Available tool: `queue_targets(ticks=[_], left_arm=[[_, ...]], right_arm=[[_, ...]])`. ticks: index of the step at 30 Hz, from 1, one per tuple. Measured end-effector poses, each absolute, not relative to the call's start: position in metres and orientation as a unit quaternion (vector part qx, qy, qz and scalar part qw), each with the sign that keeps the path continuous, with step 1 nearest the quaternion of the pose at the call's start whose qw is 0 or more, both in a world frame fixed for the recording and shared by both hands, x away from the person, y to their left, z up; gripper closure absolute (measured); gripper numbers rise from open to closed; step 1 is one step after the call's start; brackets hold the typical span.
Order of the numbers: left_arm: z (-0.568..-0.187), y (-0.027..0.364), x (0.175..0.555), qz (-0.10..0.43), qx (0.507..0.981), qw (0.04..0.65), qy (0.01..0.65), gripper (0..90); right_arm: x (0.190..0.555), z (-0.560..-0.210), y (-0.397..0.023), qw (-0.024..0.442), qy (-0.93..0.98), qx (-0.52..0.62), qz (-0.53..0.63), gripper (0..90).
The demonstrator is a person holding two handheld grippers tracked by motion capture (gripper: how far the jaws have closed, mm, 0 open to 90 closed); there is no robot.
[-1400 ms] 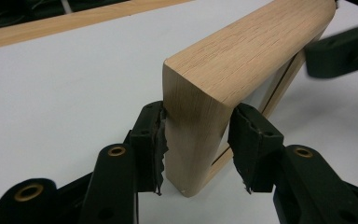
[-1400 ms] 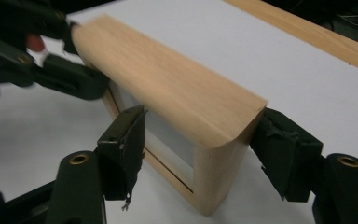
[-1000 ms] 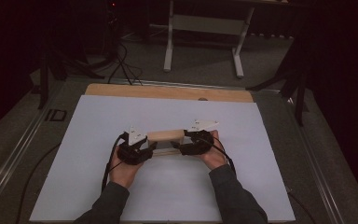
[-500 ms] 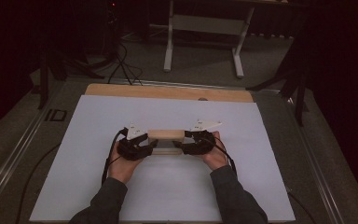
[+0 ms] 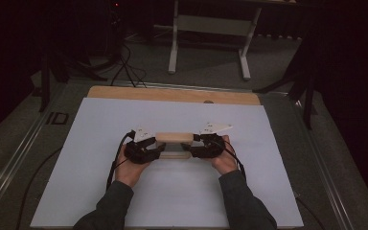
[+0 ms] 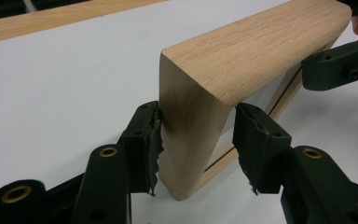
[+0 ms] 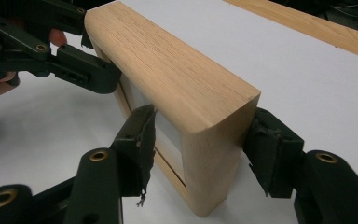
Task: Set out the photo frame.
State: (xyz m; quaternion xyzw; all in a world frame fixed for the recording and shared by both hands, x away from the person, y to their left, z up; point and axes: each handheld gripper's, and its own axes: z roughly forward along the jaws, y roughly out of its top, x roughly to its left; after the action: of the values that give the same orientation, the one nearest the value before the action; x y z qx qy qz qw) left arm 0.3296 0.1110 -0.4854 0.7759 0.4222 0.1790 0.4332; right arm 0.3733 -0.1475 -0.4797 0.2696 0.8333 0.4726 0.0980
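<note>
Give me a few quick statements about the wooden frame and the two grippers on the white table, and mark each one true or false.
1. The wooden frame stands on edge on the white table. True.
2. The left gripper straddles one end of the frame, the right gripper the other end. True.
3. The frame is painted red. False: it is pale, unpainted wood with visible grain.
4. The frame lies on the floor beside the table. False: it stands on the white surface between the person's hands.
5. A wooden strip runs along the table's far edge. True.
</note>
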Motion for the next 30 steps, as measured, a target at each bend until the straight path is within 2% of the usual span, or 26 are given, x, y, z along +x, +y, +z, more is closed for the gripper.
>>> queue_targets(ticks=[7, 13, 30], left_arm=[[-0.485, 0.112, 0.334, 0.171, 0.778, 0.435, 0.42, 51.8], [-0.486, 0.118, 0.343, 0.143, 0.77, 0.449, 0.43, 53.2], [-0.49, 0.118, 0.354, 0.129, 0.759, 0.449, 0.453, 54.7]], right_arm=[[0.374, -0.479, -0.149, 0.095, 0.832, 0.275, 0.472, 45.5], [0.378, -0.48, -0.15, 0.094, 0.825, 0.294, 0.474, 46.9], [0.387, -0.483, -0.153, 0.091, 0.817, 0.318, 0.472, 46.9]])
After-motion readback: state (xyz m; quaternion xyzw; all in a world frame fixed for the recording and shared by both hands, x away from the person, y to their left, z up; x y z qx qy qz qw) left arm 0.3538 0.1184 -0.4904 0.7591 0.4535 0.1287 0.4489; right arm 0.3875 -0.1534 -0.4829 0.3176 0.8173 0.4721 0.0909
